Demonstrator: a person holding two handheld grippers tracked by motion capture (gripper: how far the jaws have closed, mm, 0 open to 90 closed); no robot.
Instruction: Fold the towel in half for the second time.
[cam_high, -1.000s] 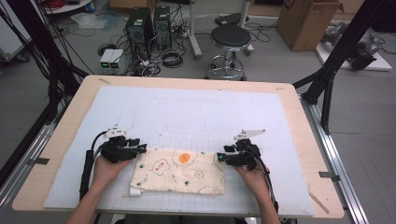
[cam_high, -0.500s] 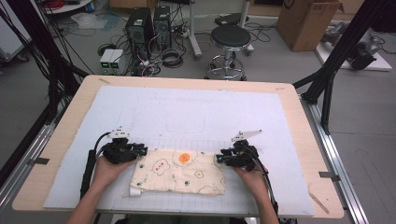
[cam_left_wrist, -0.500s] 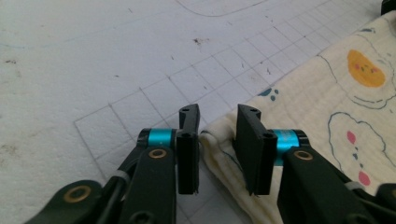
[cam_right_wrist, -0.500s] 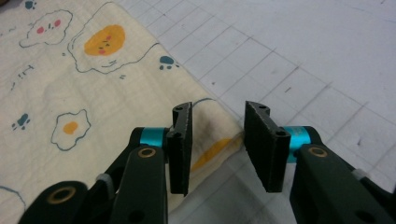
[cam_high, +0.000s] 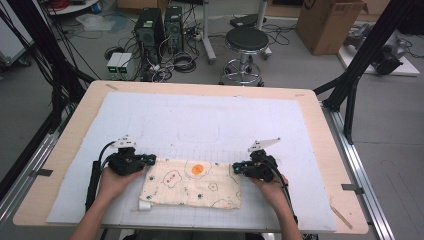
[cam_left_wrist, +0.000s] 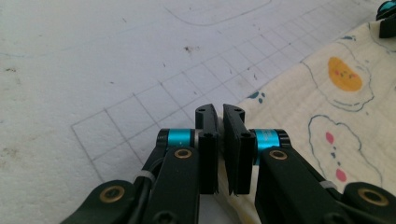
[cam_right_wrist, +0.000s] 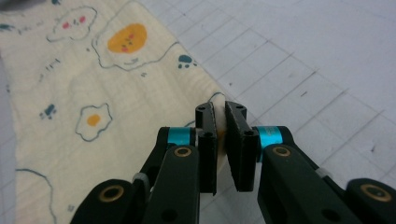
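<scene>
Printed cloth pinched at both far corners on the desk.

The cloth is spread flat on the white gridded mat, near its front edge. Its far-left corner is clamped between the fingers of the left gripper, which have just been closing. Its far-right corner is nipped between the fingers of the right gripper, likewise just closed upon it. The orange egg print is seen between the two grippers.

A wooden table carried a white gridded mat that covered most of its top. On the mat, near the front edge, lay a cream printed cloth, spread flat.
</scene>
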